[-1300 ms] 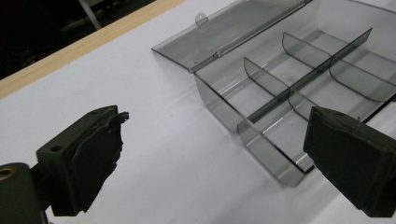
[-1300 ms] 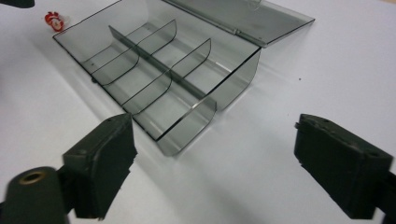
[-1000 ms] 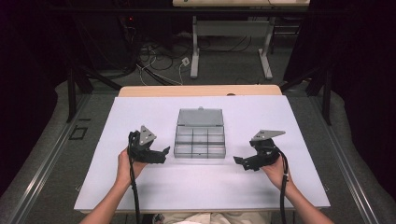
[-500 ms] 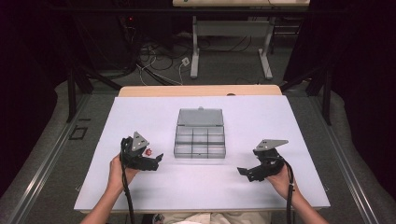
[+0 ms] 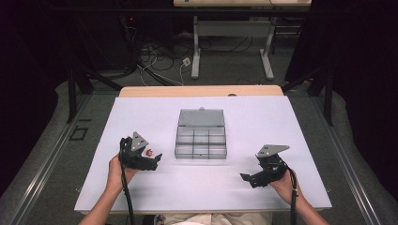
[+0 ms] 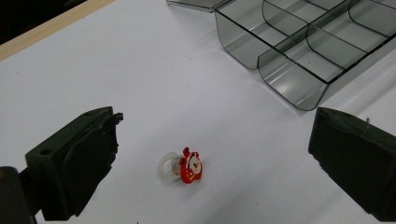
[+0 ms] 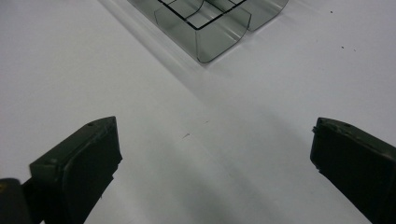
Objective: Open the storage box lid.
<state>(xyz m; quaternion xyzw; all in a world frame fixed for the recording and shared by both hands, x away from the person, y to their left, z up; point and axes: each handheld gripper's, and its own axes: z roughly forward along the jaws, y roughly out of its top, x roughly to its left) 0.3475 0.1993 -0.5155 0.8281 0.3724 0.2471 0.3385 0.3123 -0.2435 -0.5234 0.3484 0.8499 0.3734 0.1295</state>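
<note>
We see the left gripper [image 6: 210,154] spread wide, holding nothing, with a small red charm [image 6: 189,166] on a clear ring lying between its jaws on the tabletop [image 6: 140,70]. The right gripper [image 7: 212,163] is also wide open over bare tabletop, near the clear divided box [image 7: 205,23].

One compartment box [image 5: 201,136], one red charm [image 6: 189,166], two grippers.

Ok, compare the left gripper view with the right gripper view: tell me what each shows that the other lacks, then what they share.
Left gripper view alone: a small red charm on a clear ring, lying on the table between its claw's wide-open jaws, and the organizer's lid edge. Right gripper view alone: a bare stretch of table with a few tiny specks. Both share the white table, the clear compartment organizer and an open claw.
</note>
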